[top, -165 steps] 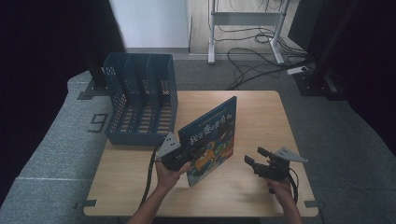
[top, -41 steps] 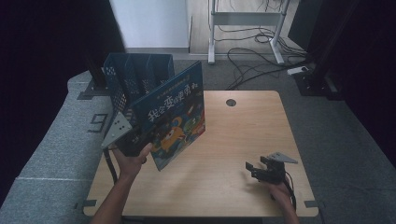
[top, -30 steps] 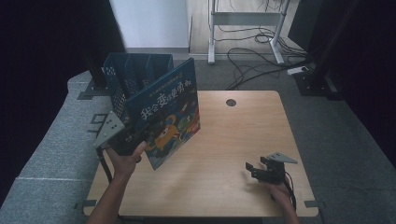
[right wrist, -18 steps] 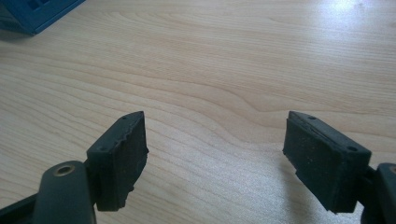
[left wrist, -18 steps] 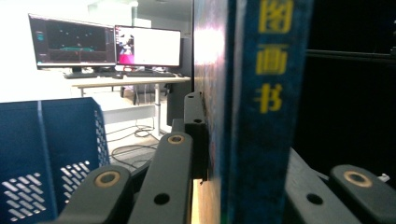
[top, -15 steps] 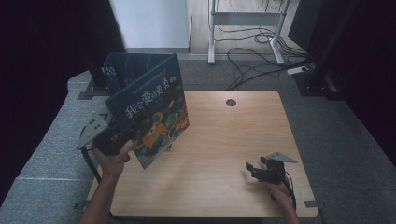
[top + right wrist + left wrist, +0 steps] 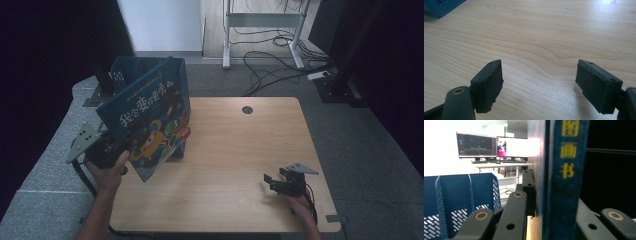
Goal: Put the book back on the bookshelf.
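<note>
Clamping a blue picture book (image 7: 556, 182) between its black jaws, the left gripper (image 7: 107, 150) holds it by the lower corner, and the jaws are pressed against both covers. In the left gripper view the book's spine with yellow characters stands upright just between the jaws. From the high view, the book is lifted off the table (image 7: 240, 150) and tilted, with its front cover facing up toward the camera. It is at the table's left edge, in front of the blue slotted rack (image 7: 125, 70), and it hides most of the rack. The person's left hand (image 7: 110, 172) grips this gripper from below.

The right gripper (image 7: 281, 181) rests near the table's front right corner, well apart from the book. Its jaws stand wide, with only bare wood between the pads (image 7: 486, 82).
</note>
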`<action>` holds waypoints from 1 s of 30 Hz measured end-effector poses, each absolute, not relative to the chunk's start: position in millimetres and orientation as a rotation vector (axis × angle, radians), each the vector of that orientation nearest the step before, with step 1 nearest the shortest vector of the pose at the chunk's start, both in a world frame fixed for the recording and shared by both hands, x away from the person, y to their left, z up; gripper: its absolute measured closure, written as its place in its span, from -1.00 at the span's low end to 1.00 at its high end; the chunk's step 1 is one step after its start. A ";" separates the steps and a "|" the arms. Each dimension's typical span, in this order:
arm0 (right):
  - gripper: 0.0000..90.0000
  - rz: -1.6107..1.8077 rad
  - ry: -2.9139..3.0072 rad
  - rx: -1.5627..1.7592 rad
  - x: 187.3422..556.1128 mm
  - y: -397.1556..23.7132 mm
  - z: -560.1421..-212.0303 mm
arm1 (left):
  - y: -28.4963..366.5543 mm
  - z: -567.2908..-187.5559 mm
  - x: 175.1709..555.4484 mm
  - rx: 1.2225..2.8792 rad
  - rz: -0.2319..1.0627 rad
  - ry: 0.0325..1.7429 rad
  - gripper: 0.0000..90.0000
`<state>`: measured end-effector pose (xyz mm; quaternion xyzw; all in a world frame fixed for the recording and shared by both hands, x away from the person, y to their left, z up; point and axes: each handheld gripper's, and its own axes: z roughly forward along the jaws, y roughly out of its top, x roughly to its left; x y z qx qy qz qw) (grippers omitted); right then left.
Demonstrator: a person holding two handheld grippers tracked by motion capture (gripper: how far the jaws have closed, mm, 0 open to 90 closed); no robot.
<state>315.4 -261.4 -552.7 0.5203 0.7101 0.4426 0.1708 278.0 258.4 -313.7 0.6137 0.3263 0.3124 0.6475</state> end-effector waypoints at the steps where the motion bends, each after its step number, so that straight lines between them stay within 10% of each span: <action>1: -0.53 1.260 2.016 1.478 315.4 -261.4 -552.8 | 260.4 -313.4 277.8 1.395 0.713 0.744 0.82; 30: -0.53 1.258 2.024 1.485 315.9 -262.6 -553.2 | 284.2 -314.6 290.6 1.379 0.791 0.829 0.82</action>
